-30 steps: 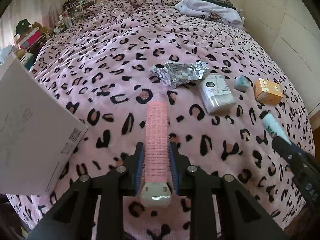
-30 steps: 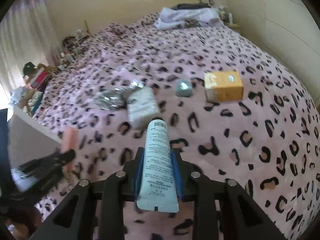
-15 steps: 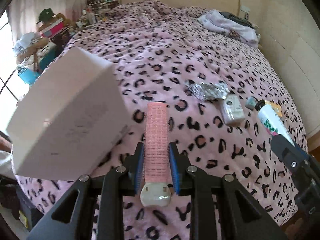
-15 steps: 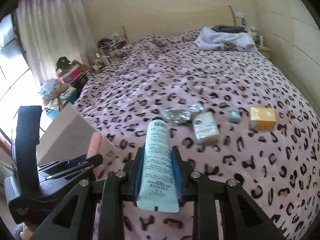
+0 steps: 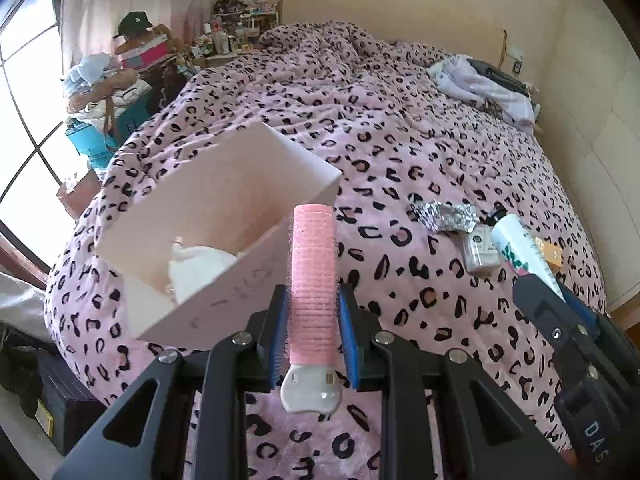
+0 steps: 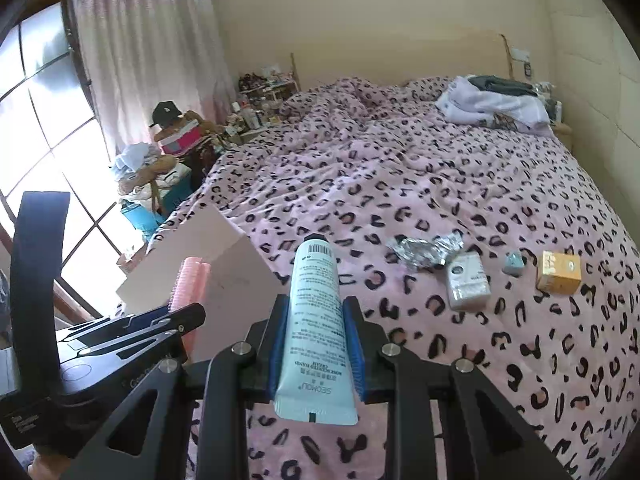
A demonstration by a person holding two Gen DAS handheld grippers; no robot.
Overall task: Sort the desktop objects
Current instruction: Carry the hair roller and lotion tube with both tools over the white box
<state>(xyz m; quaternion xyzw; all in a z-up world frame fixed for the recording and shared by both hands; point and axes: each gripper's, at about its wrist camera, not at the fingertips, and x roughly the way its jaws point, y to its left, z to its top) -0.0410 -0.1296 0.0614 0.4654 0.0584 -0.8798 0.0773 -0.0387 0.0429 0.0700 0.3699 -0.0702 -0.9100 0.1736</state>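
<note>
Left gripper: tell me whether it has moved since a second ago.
Yes. The left gripper, shut on the pink hair roller, has risen and swung left: the white box, earlier at the left edge, now lies just ahead with its inside showing.

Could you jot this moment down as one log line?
left gripper: shut on pink hair roller | right gripper: shut on hand cream tube | white box: open

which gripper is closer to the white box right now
Left. The left gripper, holding the pink roller, is right at the white box. The right gripper, holding a tube, sits farther off.
</note>
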